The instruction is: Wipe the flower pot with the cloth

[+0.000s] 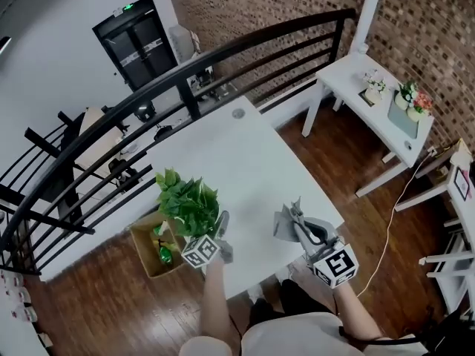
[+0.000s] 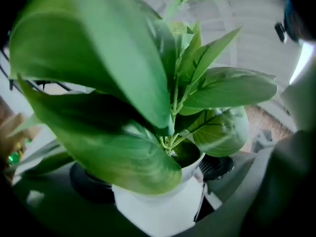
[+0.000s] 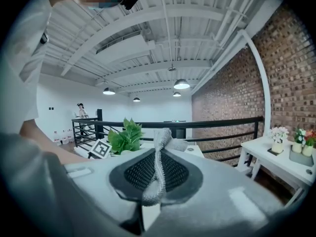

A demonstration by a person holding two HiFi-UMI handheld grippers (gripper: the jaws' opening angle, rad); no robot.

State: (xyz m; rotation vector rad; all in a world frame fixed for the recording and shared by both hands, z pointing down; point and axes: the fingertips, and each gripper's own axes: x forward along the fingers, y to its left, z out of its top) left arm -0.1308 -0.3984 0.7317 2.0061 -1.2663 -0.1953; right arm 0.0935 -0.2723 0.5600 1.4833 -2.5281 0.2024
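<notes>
Left claw (image 1: 222, 227) closed round white flower pot (image 2: 159, 209), dark pads (image 2: 88, 184) against both its sides. Pot tilted in left gripper view: long axis leans, rim toward 1 o'clock, leaves (image 1: 185, 201) fanning over it. Head view: plant at 9 o'clock edge of counter (image 1: 252, 158). Right claw (image 1: 298, 215) at 5 o'clock edge, clamped tight on grey cloth (image 3: 159, 157). Pinched fold runs 6 to 12 o'clock, free end flopping toward 1.
</notes>
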